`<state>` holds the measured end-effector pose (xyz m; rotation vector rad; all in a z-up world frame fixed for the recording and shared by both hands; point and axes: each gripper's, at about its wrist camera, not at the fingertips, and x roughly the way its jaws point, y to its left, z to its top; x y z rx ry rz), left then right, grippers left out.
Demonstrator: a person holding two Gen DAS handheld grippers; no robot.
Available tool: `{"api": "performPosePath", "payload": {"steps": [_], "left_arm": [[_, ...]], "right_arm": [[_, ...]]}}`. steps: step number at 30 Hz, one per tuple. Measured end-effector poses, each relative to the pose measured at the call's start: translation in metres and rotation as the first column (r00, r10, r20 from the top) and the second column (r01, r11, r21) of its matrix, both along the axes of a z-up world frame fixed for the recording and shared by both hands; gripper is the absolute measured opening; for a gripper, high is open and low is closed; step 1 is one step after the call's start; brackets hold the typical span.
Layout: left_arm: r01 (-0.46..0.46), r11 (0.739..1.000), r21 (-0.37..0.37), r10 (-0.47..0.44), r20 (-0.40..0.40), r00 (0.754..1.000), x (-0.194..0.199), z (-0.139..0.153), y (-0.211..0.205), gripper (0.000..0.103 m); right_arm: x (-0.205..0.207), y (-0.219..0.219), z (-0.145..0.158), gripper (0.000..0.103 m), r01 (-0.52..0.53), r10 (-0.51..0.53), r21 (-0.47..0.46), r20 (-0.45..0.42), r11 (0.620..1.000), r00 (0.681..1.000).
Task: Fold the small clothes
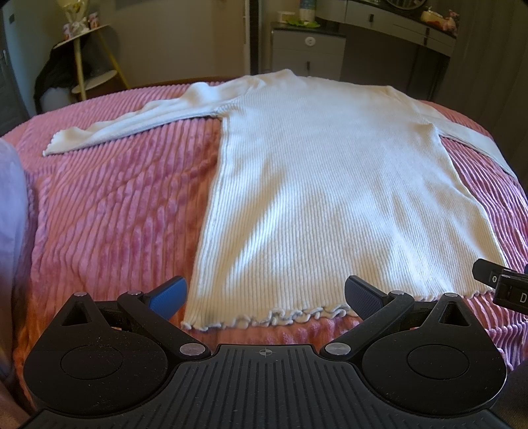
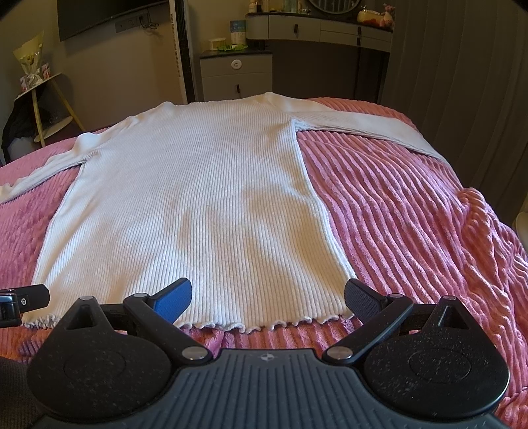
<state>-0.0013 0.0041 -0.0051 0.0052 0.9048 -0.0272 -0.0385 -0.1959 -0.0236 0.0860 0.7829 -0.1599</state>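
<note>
Left gripper (image 1: pixel 265 298): held spread wide, nothing grasped, poised at the hem's left end.
Right gripper (image 2: pixel 268 301): likewise spread and empty, at the hem's right part; its edge is also seen in the left view (image 1: pixel 501 283).
Sweater (image 1: pixel 330 184): white ribbed knit, laid flat on the bed, frilled hem (image 2: pixel 250 326) nearest, neck farthest.
Sleeves: both spread outward; left sleeve (image 1: pixel 132 125) fully seen, right sleeve (image 2: pixel 369 128) cut off at the bed's far edge.
Bed cover (image 2: pixel 412 231): pink ribbed plush, wrinkled at right.
Background: grey dresser (image 2: pixel 236 74), yellow-legged stand (image 1: pixel 89 59), dark screen (image 2: pixel 99 16); small items on top too small to be identified.
Obstructions: none on the sweater.
</note>
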Motion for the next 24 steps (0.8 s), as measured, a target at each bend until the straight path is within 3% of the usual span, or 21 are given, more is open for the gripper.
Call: {"api": "performPosePath", "payload": {"steps": [24], "left_arm": [[-0.008, 1.0, -0.013, 0.008, -0.012, 1.0, 0.0029, -0.0012, 0.0034, 0.103]], "right_arm": [[-0.0035, -0.0038, 0.0021, 0.099, -0.008, 0.007, 0.048, 0.012, 0.999, 1.0]]}}
